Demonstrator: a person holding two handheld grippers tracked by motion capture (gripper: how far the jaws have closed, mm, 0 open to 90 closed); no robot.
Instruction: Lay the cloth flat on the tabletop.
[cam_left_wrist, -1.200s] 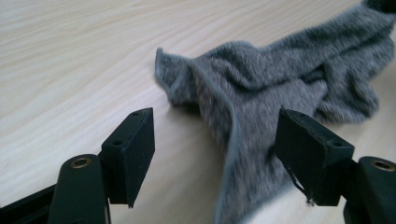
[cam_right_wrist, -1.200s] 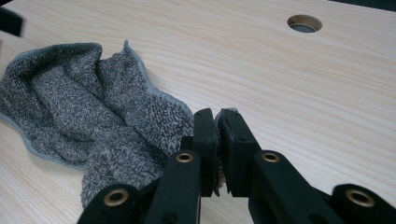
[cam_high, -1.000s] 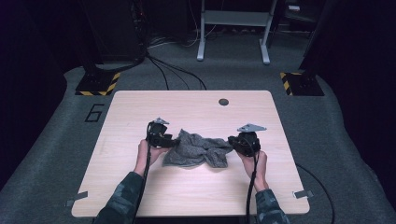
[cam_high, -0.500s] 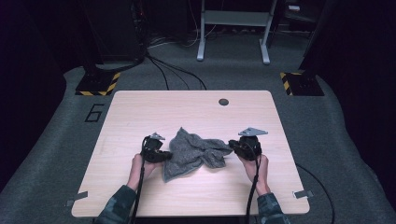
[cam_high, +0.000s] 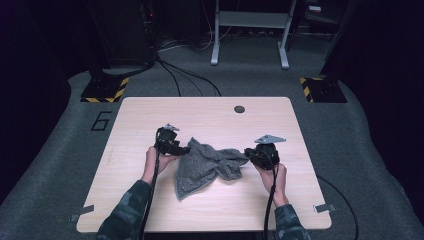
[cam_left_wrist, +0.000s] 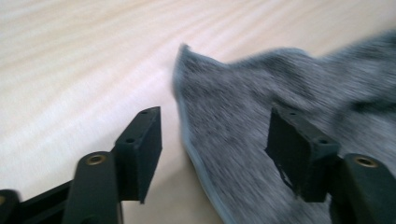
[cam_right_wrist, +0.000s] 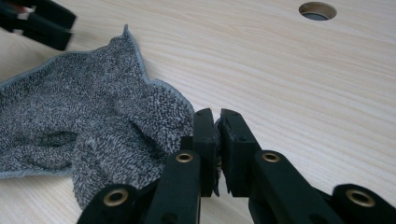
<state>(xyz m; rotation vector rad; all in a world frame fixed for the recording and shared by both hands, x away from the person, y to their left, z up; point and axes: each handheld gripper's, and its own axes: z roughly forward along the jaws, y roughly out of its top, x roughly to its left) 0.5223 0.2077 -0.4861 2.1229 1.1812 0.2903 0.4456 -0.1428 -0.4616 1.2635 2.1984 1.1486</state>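
Now the left gripper (cam_high: 184, 149) sits farther up the table than half a second ago, when it was drawn back toward the person; it is again at the upper left corner of the grey cloth (cam_high: 210, 165). Its jaws have just been opening, and in the left gripper view they stand apart with the cloth's hemmed edge (cam_left_wrist: 196, 140) lying between them, unpressed. The cloth has spread, with a long point now reaching toward the near edge. The right gripper (cam_high: 248, 154) has kept its place, its jaws clenched on a fold of cloth at the right end, seen as a thin sliver between the pads (cam_right_wrist: 217, 144).

The cloth lies crumpled in the middle of the wooden table (cam_high: 150, 110), well clear of every edge. A round hole (cam_high: 239, 109) sits near the far edge.

Both forearms come in from the near side, hands level and low over the tabletop, grippers facing each other across the cloth.
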